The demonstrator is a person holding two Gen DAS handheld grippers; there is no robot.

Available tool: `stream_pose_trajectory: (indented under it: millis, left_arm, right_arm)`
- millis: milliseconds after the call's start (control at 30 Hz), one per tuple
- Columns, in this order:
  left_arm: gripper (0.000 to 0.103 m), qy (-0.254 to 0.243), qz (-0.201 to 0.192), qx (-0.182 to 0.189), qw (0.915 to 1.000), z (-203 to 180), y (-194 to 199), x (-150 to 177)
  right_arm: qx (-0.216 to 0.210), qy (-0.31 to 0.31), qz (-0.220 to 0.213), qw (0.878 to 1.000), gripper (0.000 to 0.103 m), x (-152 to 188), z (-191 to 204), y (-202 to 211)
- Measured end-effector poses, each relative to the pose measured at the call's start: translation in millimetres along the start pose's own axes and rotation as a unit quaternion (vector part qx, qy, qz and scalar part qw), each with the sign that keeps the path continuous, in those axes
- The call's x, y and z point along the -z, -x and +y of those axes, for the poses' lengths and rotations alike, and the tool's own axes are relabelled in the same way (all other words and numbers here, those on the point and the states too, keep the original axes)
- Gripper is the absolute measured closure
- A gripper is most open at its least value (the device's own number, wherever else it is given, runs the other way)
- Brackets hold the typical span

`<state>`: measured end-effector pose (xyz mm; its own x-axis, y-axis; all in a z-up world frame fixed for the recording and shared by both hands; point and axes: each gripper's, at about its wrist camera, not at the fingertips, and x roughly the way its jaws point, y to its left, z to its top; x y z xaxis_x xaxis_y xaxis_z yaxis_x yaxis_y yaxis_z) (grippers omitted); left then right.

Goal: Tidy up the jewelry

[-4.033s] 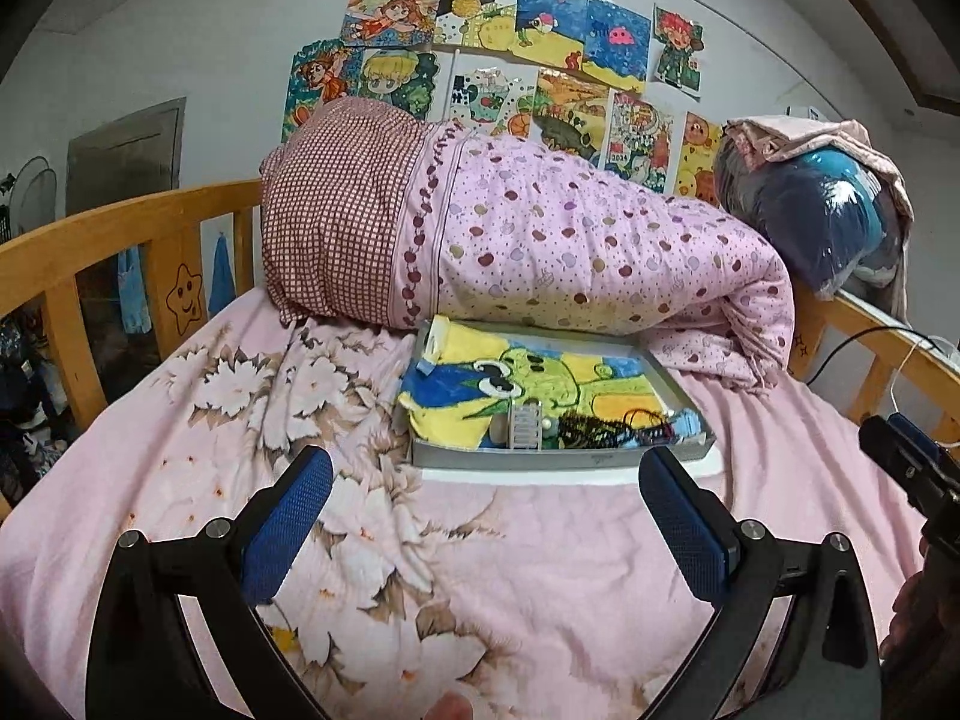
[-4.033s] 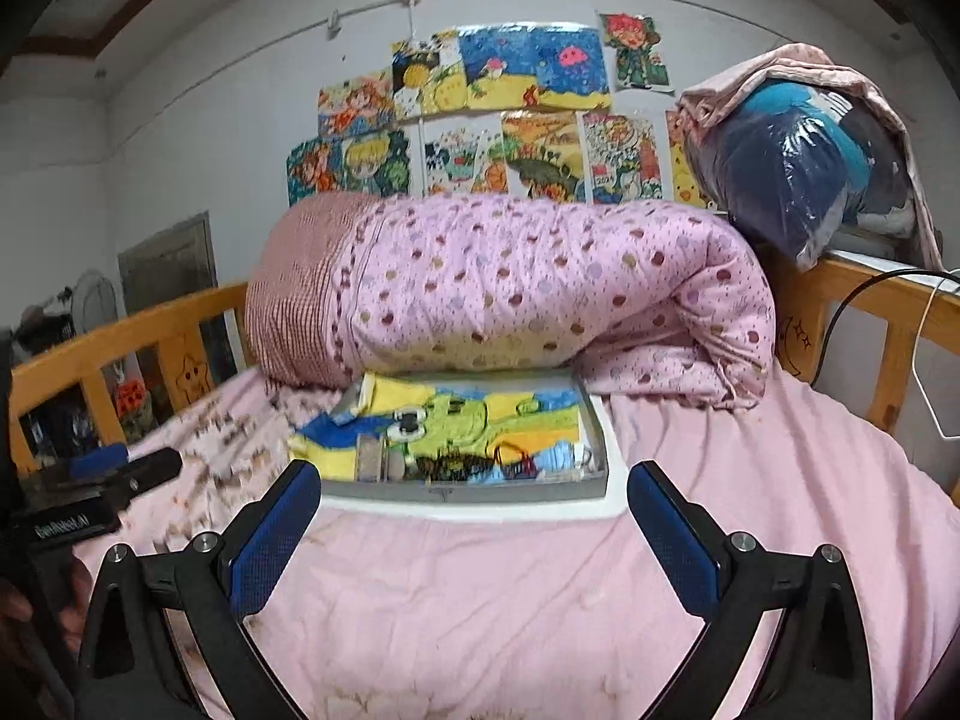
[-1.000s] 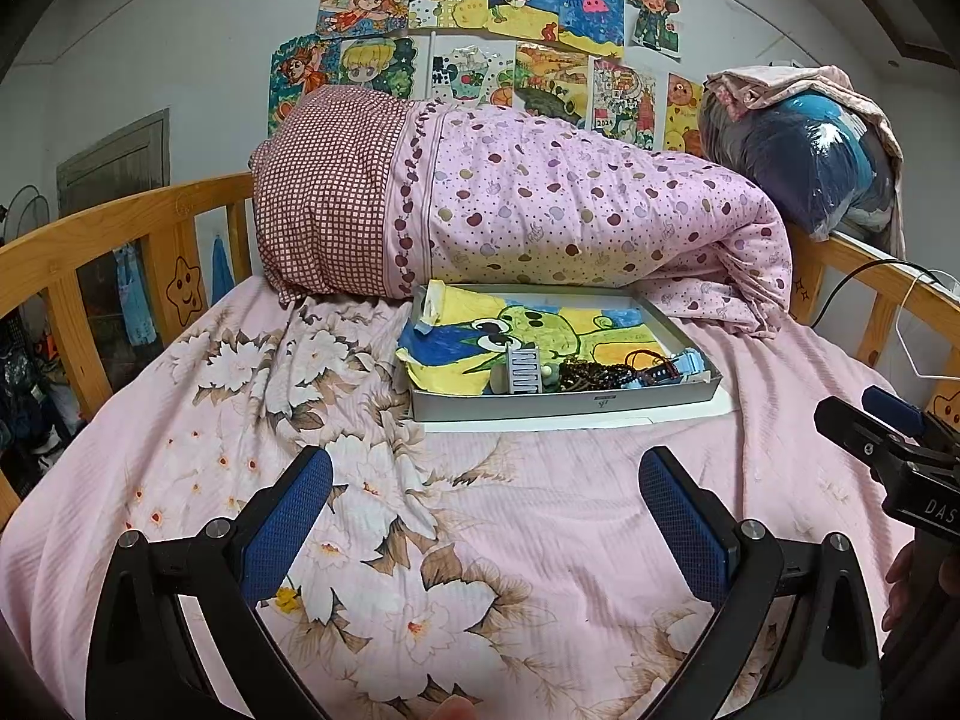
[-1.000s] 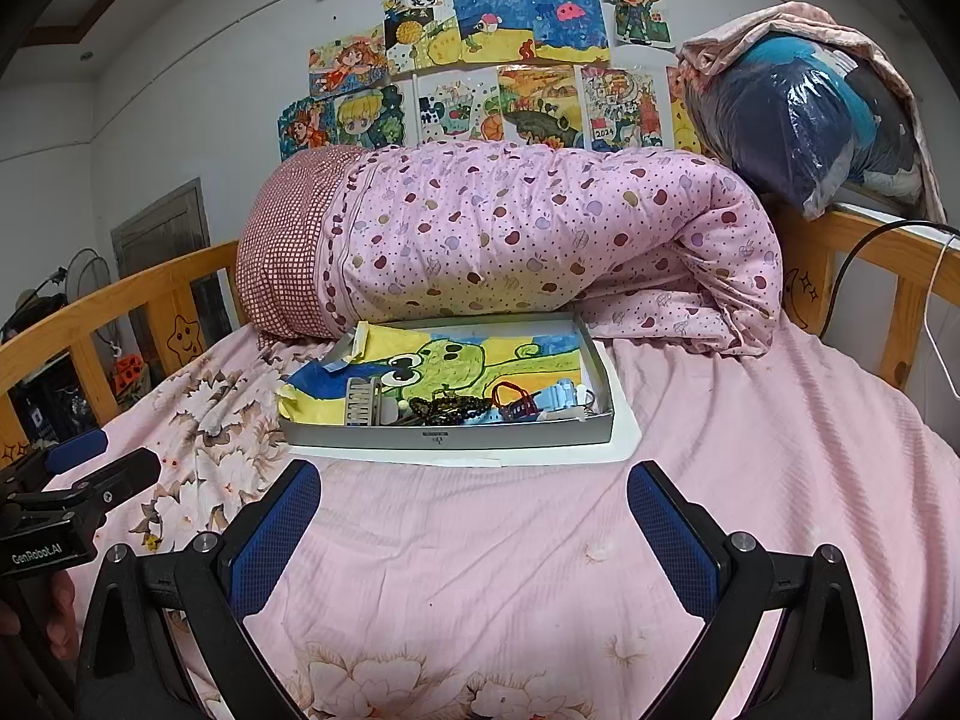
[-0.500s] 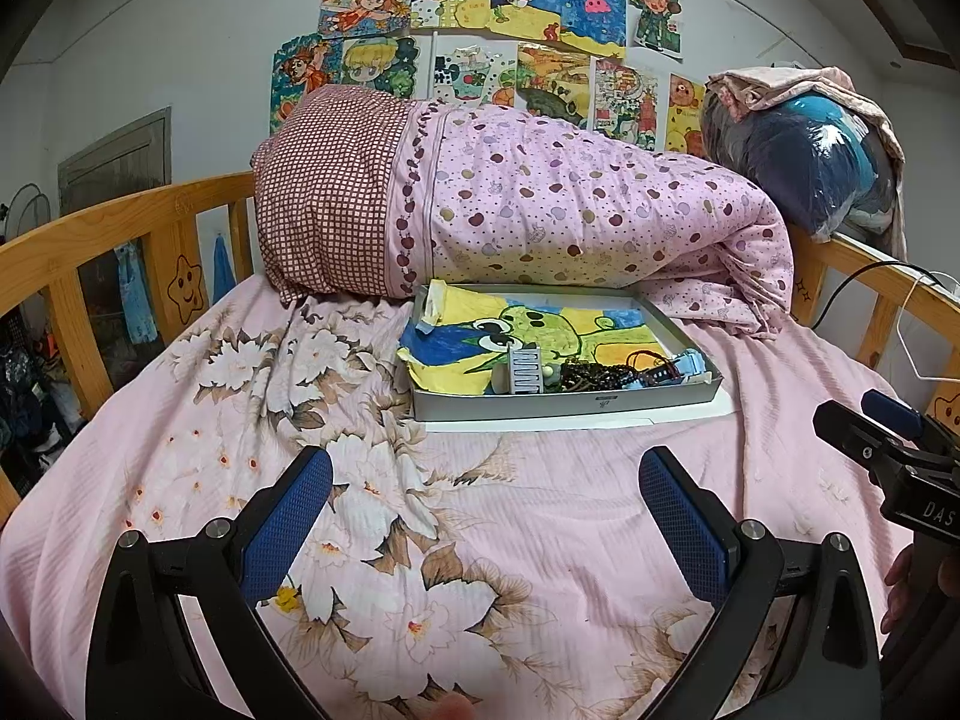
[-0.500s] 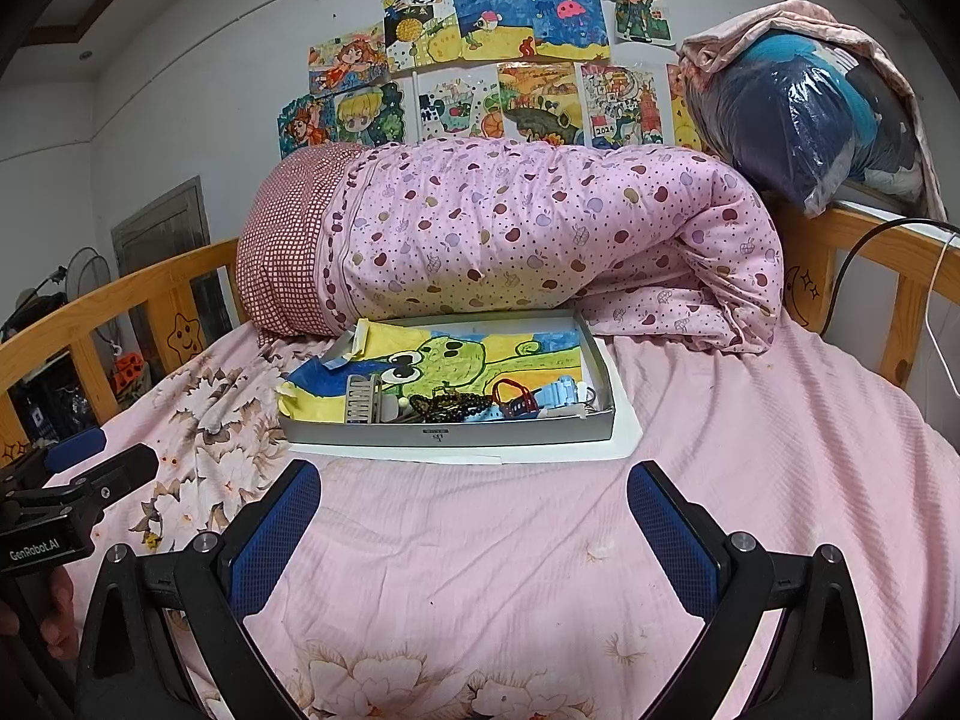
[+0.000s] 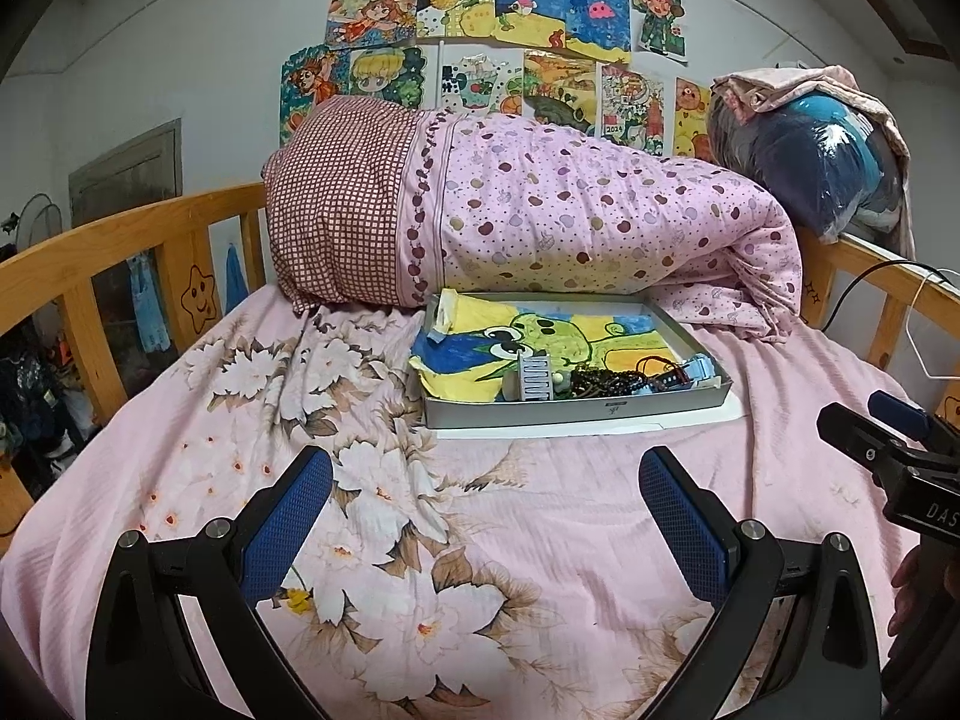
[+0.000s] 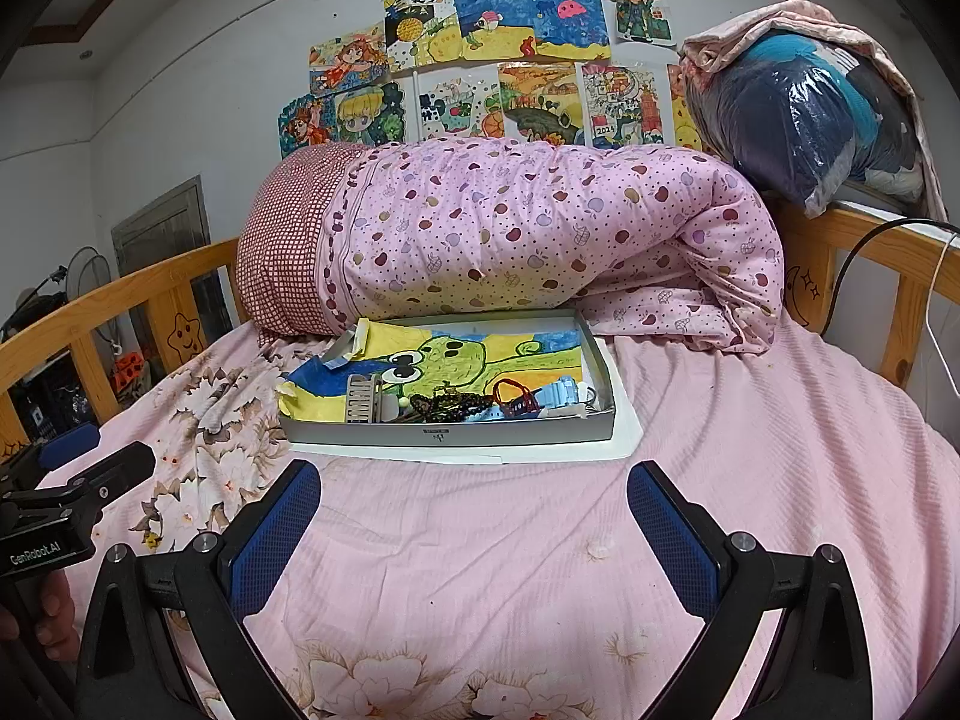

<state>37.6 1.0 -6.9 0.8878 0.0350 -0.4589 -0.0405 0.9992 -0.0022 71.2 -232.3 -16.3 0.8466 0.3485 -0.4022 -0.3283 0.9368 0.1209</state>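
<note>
Down low, the left gripper (image 7: 483,510) hung over the pink floral bedsheet (image 7: 372,516) with its blue-padded fingers (image 7: 288,519) spread wide and nothing between them; the right gripper (image 8: 474,516) was likewise spread wide and empty above the plainer pink stretch of the sheet. Each gripper showed at the edge of the other's view, a hand wrapped round its handle. Ahead of both, well apart from the fingertips, sat a shallow grey tray (image 8: 444,435) on a white sheet of paper (image 8: 624,420). Inside, on a cartoon frog drawing (image 8: 456,360), the jewelry lay bunched along the near wall: dark bead strands (image 8: 450,405), a red cord bracelet (image 8: 516,390), a pale blue watch (image 8: 558,393) and a small ridged silver piece (image 8: 363,399). Behind the tray lay a rolled pink quilt (image 8: 540,240), touching its far edge.
</note>
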Motion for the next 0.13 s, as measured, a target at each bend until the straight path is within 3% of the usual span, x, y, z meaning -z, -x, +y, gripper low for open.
stream_pose_trajectory:
  millis: [133]
  left_arm:
    - [0.003, 0.001, 0.001, -0.001, 1.0000, 0.1, -0.3, -0.1]
  right_arm:
    - [0.000, 0.000, 0.000, 1.000, 0.000, 0.7, 0.4, 0.6]
